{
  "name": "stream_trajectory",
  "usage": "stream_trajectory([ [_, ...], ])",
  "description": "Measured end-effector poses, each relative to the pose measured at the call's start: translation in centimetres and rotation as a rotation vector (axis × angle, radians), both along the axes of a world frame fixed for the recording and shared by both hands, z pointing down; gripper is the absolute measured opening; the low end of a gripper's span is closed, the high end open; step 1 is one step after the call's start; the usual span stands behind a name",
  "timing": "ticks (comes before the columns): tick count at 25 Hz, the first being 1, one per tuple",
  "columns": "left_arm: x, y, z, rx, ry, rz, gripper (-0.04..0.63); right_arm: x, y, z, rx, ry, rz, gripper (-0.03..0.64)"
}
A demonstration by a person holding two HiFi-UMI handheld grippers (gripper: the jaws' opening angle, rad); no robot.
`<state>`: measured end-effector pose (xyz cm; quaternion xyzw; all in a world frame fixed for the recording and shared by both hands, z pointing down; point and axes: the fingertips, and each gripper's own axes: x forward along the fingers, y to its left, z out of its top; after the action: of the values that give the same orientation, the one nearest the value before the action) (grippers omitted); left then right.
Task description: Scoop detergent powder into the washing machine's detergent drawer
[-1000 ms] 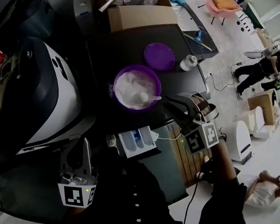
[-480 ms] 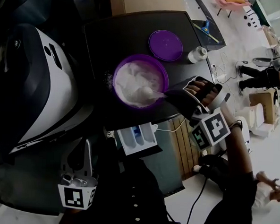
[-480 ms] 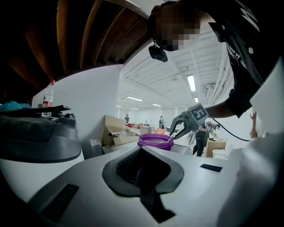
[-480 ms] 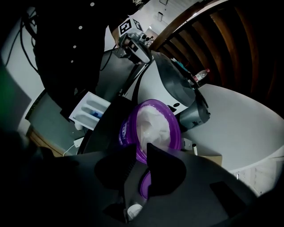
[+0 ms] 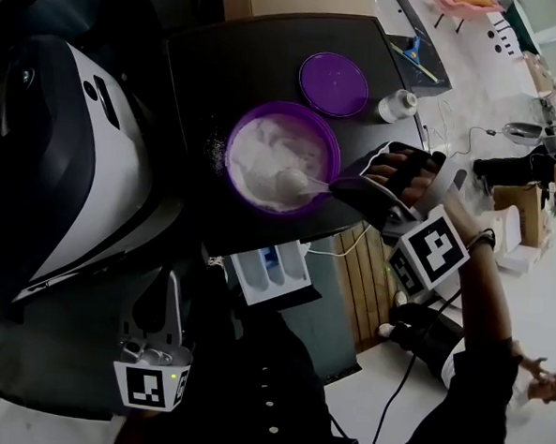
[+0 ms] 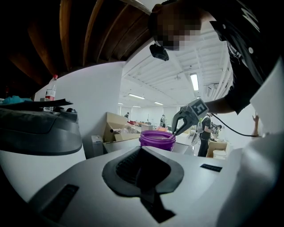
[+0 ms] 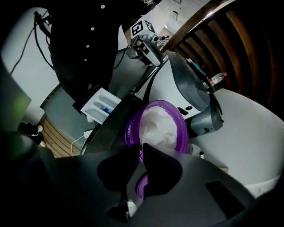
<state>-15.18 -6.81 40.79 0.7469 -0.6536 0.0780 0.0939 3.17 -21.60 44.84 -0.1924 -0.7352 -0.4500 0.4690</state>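
A purple bowl (image 5: pixel 282 162) of white detergent powder stands on the dark table (image 5: pixel 203 71). A white spoon (image 5: pixel 294 182) lies in the powder with its handle pointing right. My right gripper (image 5: pixel 341 185) is at the bowl's right rim; its jaws have just been closing and now pinch the handle. In the right gripper view, a thin strip of spoon (image 7: pixel 148 128) shows between the fingertips of that gripper (image 7: pixel 142 148), above the bowl (image 7: pixel 164 124). The white detergent drawer (image 5: pixel 272 270) stands pulled out below the table edge. My left gripper (image 5: pixel 171 277) hangs shut and empty at the lower left.
A purple lid (image 5: pixel 334 83) and a small white bottle (image 5: pixel 396 105) lie behind the bowl. The white washing machine (image 5: pixel 85 158) fills the left side. A white cable (image 5: pixel 337 251) runs from the drawer area. People stand at the far right (image 5: pixel 521 166).
The right gripper has come in to the bowl's right rim, rolled over, and its jaws have closed on the spoon handle. The left gripper stays at the lower left.
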Motion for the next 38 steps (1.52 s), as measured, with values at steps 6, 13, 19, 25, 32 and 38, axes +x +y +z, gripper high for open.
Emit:
stream_trajectory([
  [6,-0.2,-0.2,-0.7,0.016,0.001,0.001,0.014,-0.1,0.1,-1.1,-0.016,0.004,0.001,0.032],
  [13,-0.4,-0.8,-1.4,0.041,0.001,-0.005,0.014,-0.8,0.2,-2.7,-0.069,-0.062,0.078,0.031],
  [19,-0.7,-1.2,-3.8,0.094,-0.019,0.0,0.014,-1.1,0.2,-4.5,-0.214,-0.264,0.365,0.031],
  [25,-0.6,-1.7,-5.9,0.127,-0.027,0.009,0.014,-1.0,0.0,-5.5,-0.35,-0.444,0.61,0.031],
  [32,0.1,-1.8,-6.9,0.159,-0.028,0.028,0.014,-1.1,-1.6,-5.2,-0.533,-0.473,0.835,0.031],
  [38,0.2,-1.5,-6.1,0.133,-0.028,0.037,0.014,-1.5,-1.8,-3.8,-0.605,-0.371,0.951,0.03],
])
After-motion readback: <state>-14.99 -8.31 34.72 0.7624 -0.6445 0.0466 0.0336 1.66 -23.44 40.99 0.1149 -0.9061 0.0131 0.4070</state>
